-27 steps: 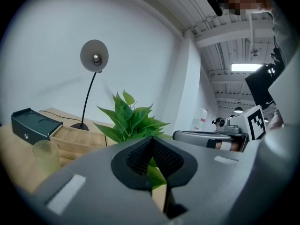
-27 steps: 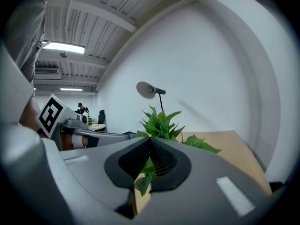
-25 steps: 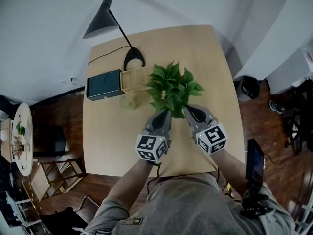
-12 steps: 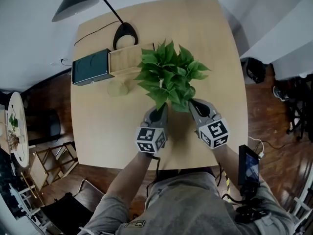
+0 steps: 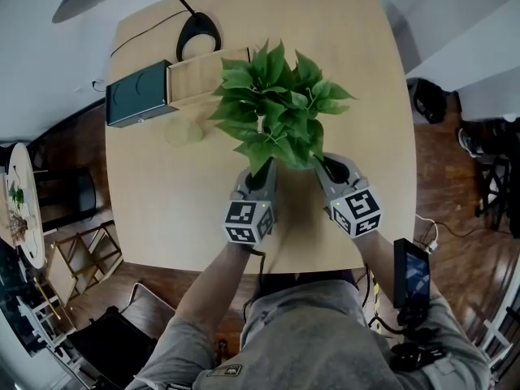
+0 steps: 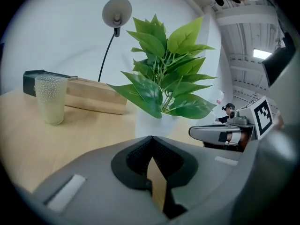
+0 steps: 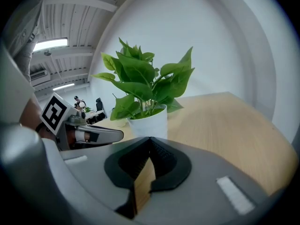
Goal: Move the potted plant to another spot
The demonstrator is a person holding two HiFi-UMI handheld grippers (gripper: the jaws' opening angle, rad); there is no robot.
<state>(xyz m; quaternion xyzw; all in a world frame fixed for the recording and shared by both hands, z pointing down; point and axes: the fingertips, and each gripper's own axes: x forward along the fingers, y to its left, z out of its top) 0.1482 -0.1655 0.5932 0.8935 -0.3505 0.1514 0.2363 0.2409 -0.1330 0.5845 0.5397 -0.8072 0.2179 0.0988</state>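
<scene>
The potted plant [image 5: 276, 108], green leaves in a white pot [image 7: 149, 123], stands on the light wooden table [image 5: 162, 201] right of a wooden box. My left gripper [image 5: 260, 173] sits low at the pot's near left, shut with nothing between its jaws [image 6: 152, 159]. At the near right, my right gripper [image 5: 327, 166] is likewise shut and empty [image 7: 149, 157]. The pot [image 6: 154, 123] stands a little ahead of both, apart from them. In the head view the leaves hide the pot and both sets of fingertips.
A textured glass cup [image 5: 184, 131] stands left of the plant. Behind it lie a wooden box [image 5: 195, 78] and a dark green box [image 5: 138, 94]. A black desk lamp [image 5: 199, 35] stands at the far edge. A phone [image 5: 412, 270] hangs at my right side.
Both grippers have sunk toward the tabletop, still shut, on the near side of the plant. The plant keeps its place beside the wooden box.
</scene>
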